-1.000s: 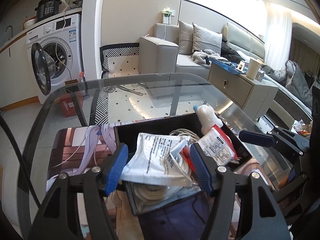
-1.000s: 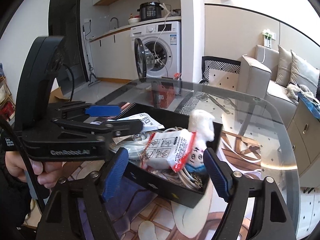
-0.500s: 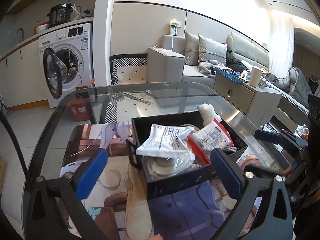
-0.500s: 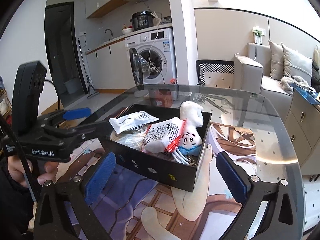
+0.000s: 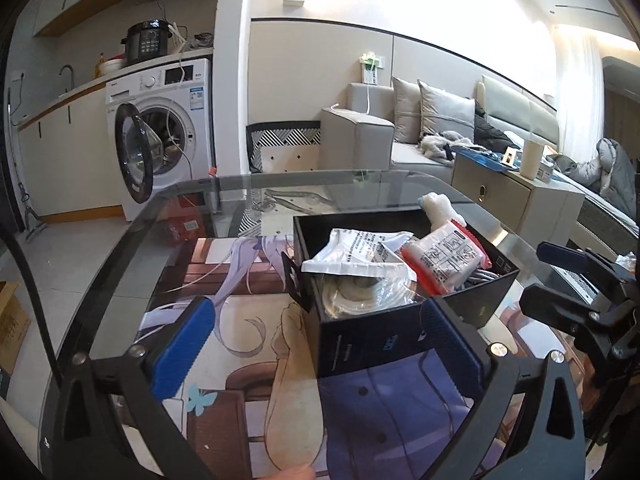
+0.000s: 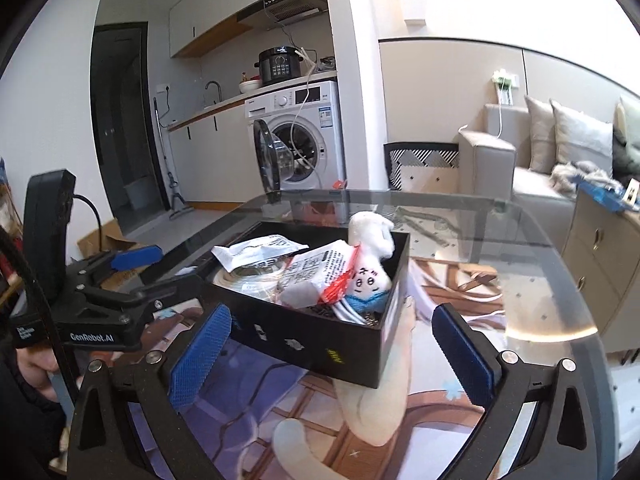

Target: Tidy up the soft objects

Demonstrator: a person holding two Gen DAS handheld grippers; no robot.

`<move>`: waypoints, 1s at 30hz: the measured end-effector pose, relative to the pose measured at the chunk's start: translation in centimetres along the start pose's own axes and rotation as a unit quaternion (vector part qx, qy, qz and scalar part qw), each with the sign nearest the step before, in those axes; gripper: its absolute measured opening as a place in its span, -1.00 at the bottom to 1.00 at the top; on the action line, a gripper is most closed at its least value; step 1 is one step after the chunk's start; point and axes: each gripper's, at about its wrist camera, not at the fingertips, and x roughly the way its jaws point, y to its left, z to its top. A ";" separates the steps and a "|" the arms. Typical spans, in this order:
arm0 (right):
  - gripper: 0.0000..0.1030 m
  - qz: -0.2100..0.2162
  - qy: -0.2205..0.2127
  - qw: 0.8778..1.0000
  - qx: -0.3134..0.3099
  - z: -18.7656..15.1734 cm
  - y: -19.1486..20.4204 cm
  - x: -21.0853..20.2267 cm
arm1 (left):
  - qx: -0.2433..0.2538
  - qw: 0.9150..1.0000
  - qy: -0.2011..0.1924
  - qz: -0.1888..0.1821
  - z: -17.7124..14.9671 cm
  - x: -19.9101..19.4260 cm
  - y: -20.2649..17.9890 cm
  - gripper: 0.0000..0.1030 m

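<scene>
Now both my left tongs (image 5: 316,344) and right tongs (image 6: 332,352) are released, and the white plush toy (image 6: 370,248) leaning at 2 o'clock in the overfull black cardboard box (image 6: 320,340) may tumble out if I bump it.

Glass table (image 5: 168,216), probably printed mat (image 5: 248,344), black box (image 6: 320,344)

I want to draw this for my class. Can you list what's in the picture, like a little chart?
table: glass, picture mat on it
box: black, on mat
in box: white packet, red packet, plush toy, cables
left tongs: open, empty
right tongs: open, empty
</scene>
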 end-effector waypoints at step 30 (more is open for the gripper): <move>0.99 -0.034 -0.032 0.999 -0.024 -0.6 1.1 -1.4 | 0.006 1.000 -0.026 0.012 -1.0 -0.1 -0.3 1.00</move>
